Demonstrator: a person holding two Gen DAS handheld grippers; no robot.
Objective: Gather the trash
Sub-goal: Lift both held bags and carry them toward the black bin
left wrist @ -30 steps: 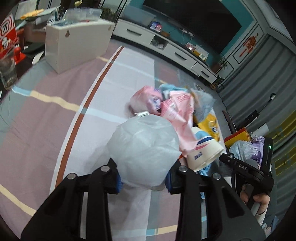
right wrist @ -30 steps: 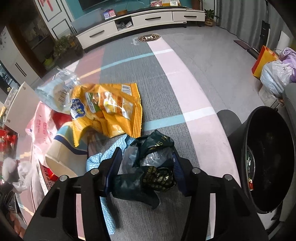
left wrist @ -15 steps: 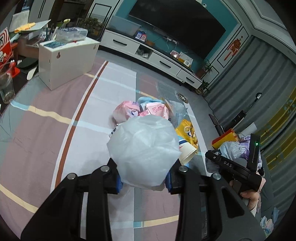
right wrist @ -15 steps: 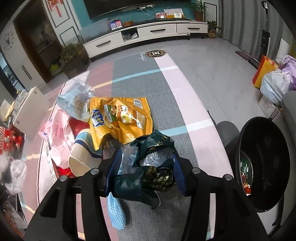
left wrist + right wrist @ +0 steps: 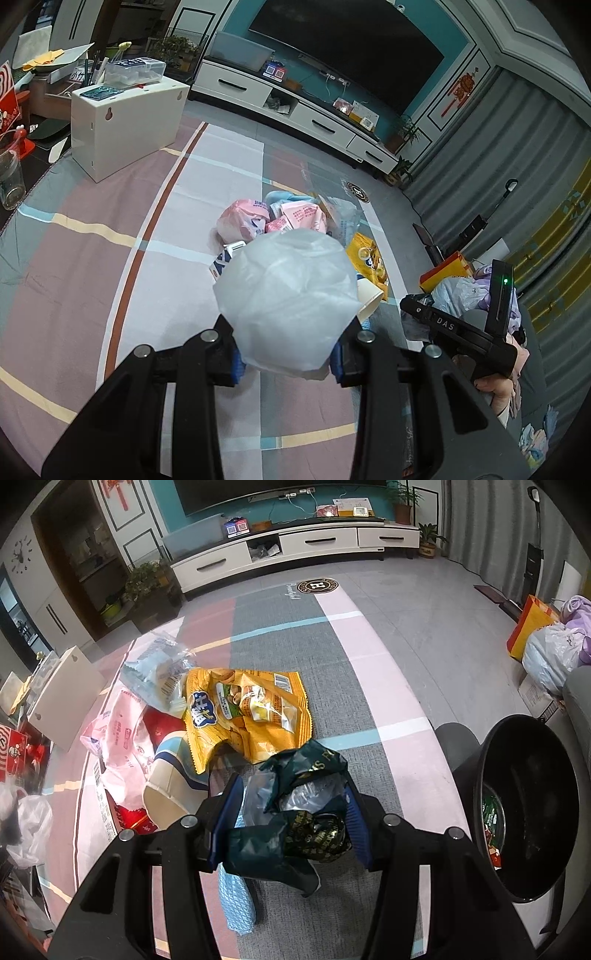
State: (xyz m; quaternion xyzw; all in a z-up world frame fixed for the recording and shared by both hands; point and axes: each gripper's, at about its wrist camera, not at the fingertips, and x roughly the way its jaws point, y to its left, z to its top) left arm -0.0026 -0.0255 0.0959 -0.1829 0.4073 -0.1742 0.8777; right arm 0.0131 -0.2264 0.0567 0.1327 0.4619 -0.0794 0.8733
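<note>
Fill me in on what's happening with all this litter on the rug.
A person is collecting trash with two handheld grippers. The left gripper is clamped on a crumpled white plastic bag; the right gripper is clamped on a crumpled dark green foil wrapper. A black round bin stands nearby; more wrappers lie on the striped rug.

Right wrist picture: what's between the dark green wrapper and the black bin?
Nothing lies there. In the right wrist view only bare rug separates the dark green wrapper, clamped in the right gripper, from the black bin.

"das" on the right gripper (image 5: 445, 325); "h" on the floor emblem (image 5: 318, 586).
</note>
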